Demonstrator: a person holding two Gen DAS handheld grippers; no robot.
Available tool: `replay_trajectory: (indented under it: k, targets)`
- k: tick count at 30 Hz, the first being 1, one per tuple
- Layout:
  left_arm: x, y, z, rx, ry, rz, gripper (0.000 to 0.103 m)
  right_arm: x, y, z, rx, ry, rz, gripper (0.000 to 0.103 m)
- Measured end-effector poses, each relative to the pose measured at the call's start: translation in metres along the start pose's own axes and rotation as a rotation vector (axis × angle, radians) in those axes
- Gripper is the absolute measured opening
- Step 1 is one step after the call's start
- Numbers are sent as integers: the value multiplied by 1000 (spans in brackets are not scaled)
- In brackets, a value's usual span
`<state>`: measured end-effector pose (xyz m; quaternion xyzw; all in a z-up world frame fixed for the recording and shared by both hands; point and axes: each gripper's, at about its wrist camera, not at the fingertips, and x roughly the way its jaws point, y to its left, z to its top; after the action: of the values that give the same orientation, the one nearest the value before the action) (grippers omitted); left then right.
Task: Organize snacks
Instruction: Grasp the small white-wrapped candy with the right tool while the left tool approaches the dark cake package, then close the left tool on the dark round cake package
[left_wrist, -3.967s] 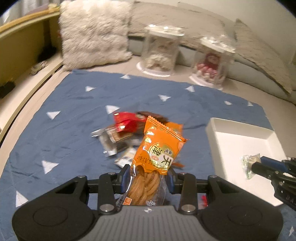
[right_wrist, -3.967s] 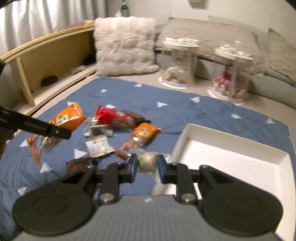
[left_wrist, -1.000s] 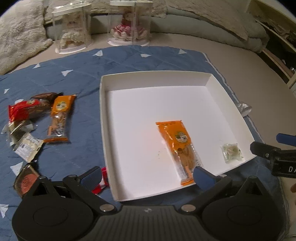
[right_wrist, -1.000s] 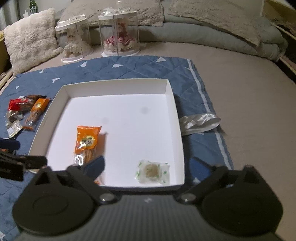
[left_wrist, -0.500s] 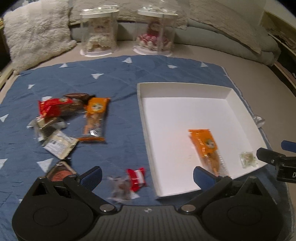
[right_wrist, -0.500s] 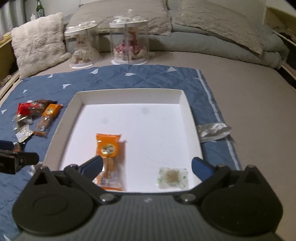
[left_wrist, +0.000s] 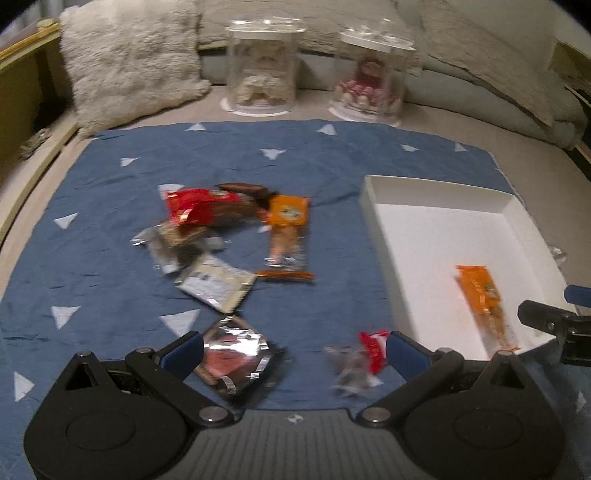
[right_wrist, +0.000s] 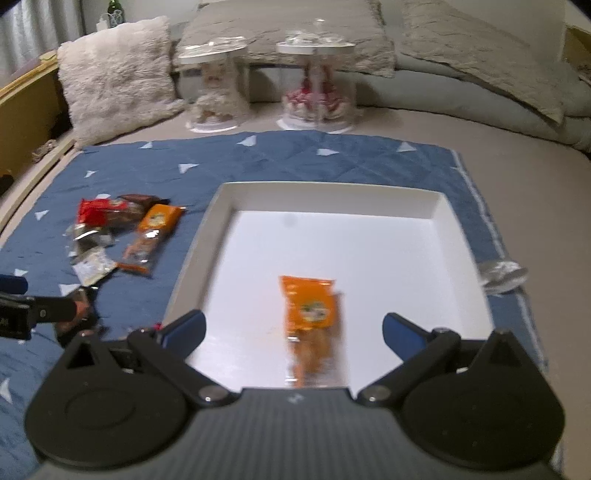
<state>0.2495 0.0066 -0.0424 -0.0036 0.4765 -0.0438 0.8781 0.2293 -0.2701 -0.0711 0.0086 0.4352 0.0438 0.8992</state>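
Left gripper (left_wrist: 293, 350) is hovering, jaws spread and empty, over loose snacks: foil pack (left_wrist: 236, 356) at 7 o'clock, candy (left_wrist: 356, 363) at 5. Right gripper (right_wrist: 293, 326), likewise spread, is facing the tray (right_wrist: 436, 205) holding an orange pack (right_wrist: 312, 314). Risk: thin, slippery wrappers slipping out of a shallow pinch

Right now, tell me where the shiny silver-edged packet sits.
In the left wrist view the shiny packet lies on the blue blanket, just ahead of the open left gripper and beside its left finger, below the white sachet.
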Motion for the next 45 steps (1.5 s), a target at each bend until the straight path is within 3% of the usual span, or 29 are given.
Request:
replay_trajectory:
  k: [7,13,19,24,27,32,36,45]
  targets:
    - [4,41,-6,-31,12,33,103,8,43,0,-26,31,43,102]
    - [16,66,-7,-112,41,63,103,21,75,4,31,83,110,98]
    - [35,81,-6,-279,83,64,103,43,97,2,86,170,209,73]
    - [58,76,-6,-364,124,63,103,63,111,1,87,221,219,47]
    - [75,69,-6,-378,154,77,103,75,117,1,92,247,228,41]
    - [102,57,-3,-367,203,116,103,89,120,0,92,282,228,40]
    - [113,50,-5,-288,227,170,103,100,121,-2,90,305,221,40]
    - [101,64,-18,-252,244,171,103,114,130,-1,63,325,221,40]
